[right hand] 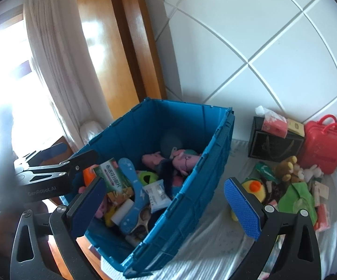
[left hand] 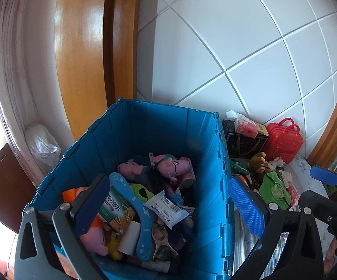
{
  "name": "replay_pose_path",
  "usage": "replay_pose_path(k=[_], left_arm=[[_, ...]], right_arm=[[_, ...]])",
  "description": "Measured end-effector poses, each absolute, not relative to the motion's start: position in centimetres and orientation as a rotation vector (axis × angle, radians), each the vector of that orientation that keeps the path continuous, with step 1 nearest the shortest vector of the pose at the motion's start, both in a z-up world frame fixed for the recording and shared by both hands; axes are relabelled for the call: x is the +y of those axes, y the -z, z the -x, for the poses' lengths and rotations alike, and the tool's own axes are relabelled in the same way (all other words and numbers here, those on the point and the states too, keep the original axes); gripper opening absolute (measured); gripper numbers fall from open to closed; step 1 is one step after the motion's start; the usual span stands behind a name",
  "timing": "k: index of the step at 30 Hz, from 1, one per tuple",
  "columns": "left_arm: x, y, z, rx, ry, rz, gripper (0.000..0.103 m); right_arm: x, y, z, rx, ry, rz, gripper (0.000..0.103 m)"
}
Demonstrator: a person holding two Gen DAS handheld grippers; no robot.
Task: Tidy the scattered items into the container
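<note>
A blue plastic crate (left hand: pixel 217 154) (right hand: pixel 217 144) holds pink pig plush toys (left hand: pixel 173 164), a blue boomerang (left hand: pixel 133 210), a green medicine box (right hand: pixel 114 177) and packets. My left gripper (left hand: pixel 168 207) hangs open and empty above the crate. My right gripper (right hand: pixel 166 207) is open and empty over the crate's right wall. The left gripper also shows in the right wrist view (right hand: pixel 75 154), open at the crate's left rim. Scattered items lie right of the crate: a green pouch (right hand: pixel 296 198), a brown teddy (right hand: pixel 285 168), a yellow duck toy (right hand: pixel 253 187).
A black box (right hand: pixel 273 144) with a tissue pack (right hand: pixel 274 124) and a red toy suitcase (right hand: pixel 322 144) stand against the white tiled wall. The items lie on a pale patterned cloth (right hand: pixel 215 245). A wooden door frame and curtain (right hand: pixel 51 70) are at the left.
</note>
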State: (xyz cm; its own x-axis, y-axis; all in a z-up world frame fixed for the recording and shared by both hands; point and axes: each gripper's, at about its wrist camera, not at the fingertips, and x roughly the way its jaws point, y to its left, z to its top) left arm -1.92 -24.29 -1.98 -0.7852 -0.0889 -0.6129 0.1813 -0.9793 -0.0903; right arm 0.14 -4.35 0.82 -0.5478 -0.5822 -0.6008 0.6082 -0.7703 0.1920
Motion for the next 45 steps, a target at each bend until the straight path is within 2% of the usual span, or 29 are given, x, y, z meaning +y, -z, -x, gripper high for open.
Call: replay_pose_path(k=[25, 45], left_arm=[[-7.7, 1.6, 0.9, 0.032, 2.905, -1.104, 0.103], [-0.6, 2.3, 0.9, -0.016, 2.933, -1.174, 0.103]], right_arm=[[13.7, 0.7, -1.7, -0.115, 2.472, -0.985, 0.102], [21.6, 2.7, -2.5, -0.174, 2.534, -1.063, 0.102]])
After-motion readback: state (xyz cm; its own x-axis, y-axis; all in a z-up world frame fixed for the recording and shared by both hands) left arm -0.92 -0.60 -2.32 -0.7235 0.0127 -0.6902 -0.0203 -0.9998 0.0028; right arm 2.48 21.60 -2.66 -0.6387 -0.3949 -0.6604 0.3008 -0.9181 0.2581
